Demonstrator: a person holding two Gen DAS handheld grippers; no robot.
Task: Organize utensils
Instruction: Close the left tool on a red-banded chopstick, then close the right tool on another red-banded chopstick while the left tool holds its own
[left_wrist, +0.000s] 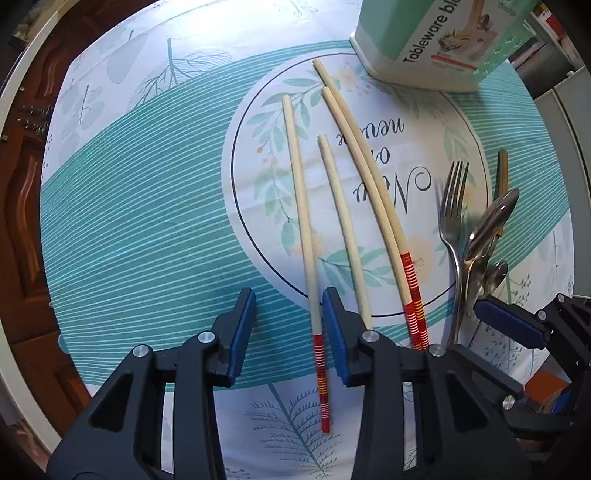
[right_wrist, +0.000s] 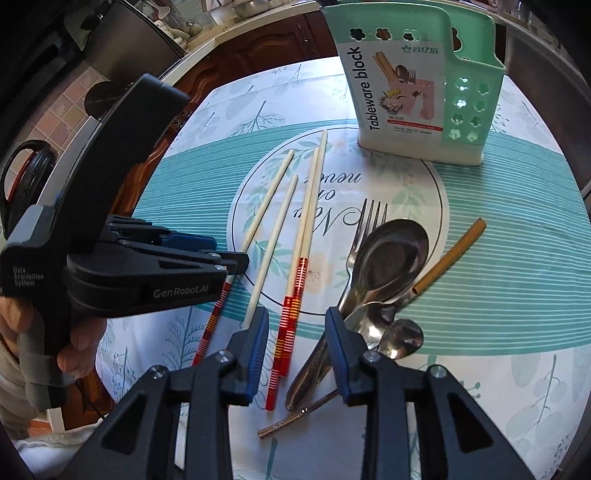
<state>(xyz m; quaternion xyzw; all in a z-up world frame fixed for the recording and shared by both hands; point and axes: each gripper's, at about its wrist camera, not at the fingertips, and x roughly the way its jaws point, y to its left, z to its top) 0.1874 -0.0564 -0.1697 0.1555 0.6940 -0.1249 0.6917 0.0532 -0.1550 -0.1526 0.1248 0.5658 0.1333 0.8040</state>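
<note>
a: left wrist view first. left hand-held gripper (left_wrist: 289, 328) pointing down at the table (left_wrist: 147, 221), jaws partly apart, straddling the outermost chopstick (left_wrist: 306, 236) near its red band; pads not seen pressing on it.

b: so, picking-up step, first of the chopsticks. next: close squarely on the stick, lift without rolling it into the neighbouring chopstick (left_wrist: 341, 225), just past the right-hand pad.

a: right wrist view now. right hand-held gripper (right_wrist: 297, 347) jaws apart, holding nothing, over the red ends of the paired chopsticks (right_wrist: 295, 295); spoon (right_wrist: 391, 251) and fork (right_wrist: 369, 225) just right of its jaws.

b: seen whole only here: holder (right_wrist: 424, 110) with open top, well ahead of the jaws, and the brown straw (right_wrist: 450, 254). also a hand (right_wrist: 74, 332) gripping the left tool.
</note>
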